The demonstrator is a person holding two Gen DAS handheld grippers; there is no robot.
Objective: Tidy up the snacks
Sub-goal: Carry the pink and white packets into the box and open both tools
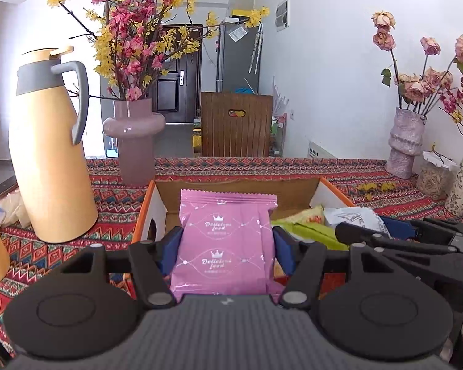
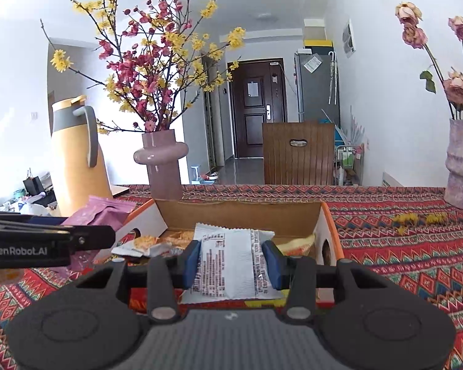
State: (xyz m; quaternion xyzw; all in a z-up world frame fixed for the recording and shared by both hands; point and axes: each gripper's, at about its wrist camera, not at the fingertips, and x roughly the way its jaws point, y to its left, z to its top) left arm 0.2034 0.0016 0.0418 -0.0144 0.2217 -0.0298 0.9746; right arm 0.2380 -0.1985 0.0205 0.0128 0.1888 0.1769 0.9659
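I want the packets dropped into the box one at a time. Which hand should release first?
Probably right: its gripper holds the white packet facing the open box; the left's pink packet looks nearer the box's left wall.

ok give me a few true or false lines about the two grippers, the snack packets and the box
1. The left gripper is shut on a pink packet. True.
2. The right gripper is empty. False: it is shut on a white packet with printed text.
3. The cardboard box is open at the top, with an orange rim. True.
4. The box holds no snacks. False: more packets lie inside, among them a green one.
5. The yellow jug stands inside the box. False: it stands on the patterned tablecloth, left of the box.
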